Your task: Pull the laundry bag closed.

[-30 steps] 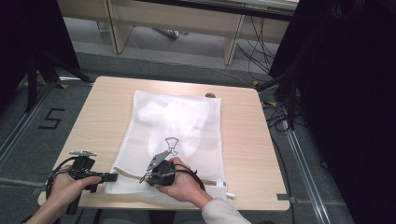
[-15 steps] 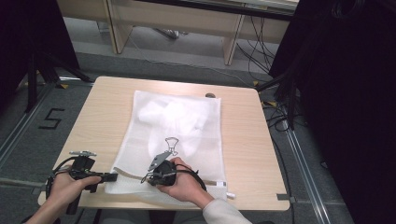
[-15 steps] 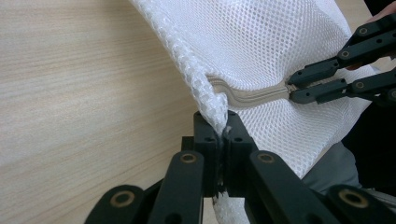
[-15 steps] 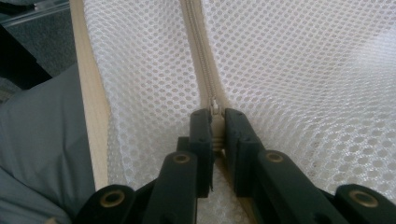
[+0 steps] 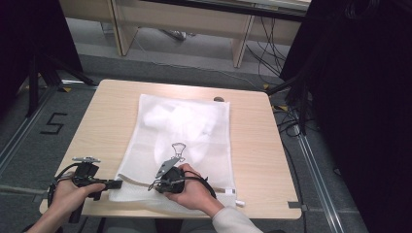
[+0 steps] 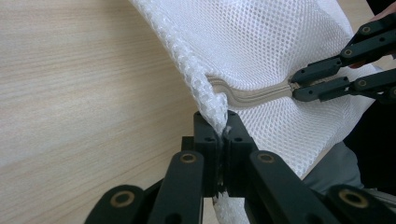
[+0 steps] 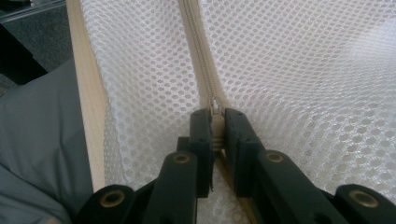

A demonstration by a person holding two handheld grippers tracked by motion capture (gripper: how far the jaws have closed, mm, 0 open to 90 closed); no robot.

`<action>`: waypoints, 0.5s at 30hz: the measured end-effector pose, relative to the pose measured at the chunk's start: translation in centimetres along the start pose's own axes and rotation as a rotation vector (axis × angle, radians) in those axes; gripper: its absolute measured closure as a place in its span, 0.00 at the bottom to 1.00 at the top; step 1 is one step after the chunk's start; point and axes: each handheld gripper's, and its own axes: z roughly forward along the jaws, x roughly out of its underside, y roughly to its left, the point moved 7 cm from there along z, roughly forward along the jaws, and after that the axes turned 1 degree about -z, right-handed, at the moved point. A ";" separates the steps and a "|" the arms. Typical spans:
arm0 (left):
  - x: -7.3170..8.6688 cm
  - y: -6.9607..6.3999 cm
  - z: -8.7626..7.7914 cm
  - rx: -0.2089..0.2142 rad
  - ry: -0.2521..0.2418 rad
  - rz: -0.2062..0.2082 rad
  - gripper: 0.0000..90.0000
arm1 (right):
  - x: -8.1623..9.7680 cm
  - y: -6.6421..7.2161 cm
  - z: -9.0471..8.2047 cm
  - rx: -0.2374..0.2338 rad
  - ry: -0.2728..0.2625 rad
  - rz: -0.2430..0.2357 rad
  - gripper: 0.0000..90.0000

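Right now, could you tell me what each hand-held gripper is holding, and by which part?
The left hand-held gripper pinches the corner edge of the white mesh bag. The right hand-held gripper is shut on the bag's zipper, at the slider.

A mesh bag (image 5: 187,138) lies flat on the table (image 5: 252,145), its zipper (image 6: 254,94) along the near edge. The left gripper (image 5: 114,184) sits at the bag's near-left corner, the right gripper (image 5: 156,184) just right of it, on the zipper
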 end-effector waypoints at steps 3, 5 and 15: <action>0.0 0.0 0.1 -0.001 -0.010 -0.005 0.96 | 0.1 -0.1 0.0 0.002 -0.002 -0.019 0.92; 0.0 0.0 0.1 -0.002 -0.010 -0.001 0.96 | 0.2 -0.1 -0.1 -0.003 -0.002 -0.007 0.92; 0.0 0.1 0.0 0.001 0.002 -0.001 0.96 | 0.3 -0.3 -0.3 0.005 -0.004 -0.009 0.92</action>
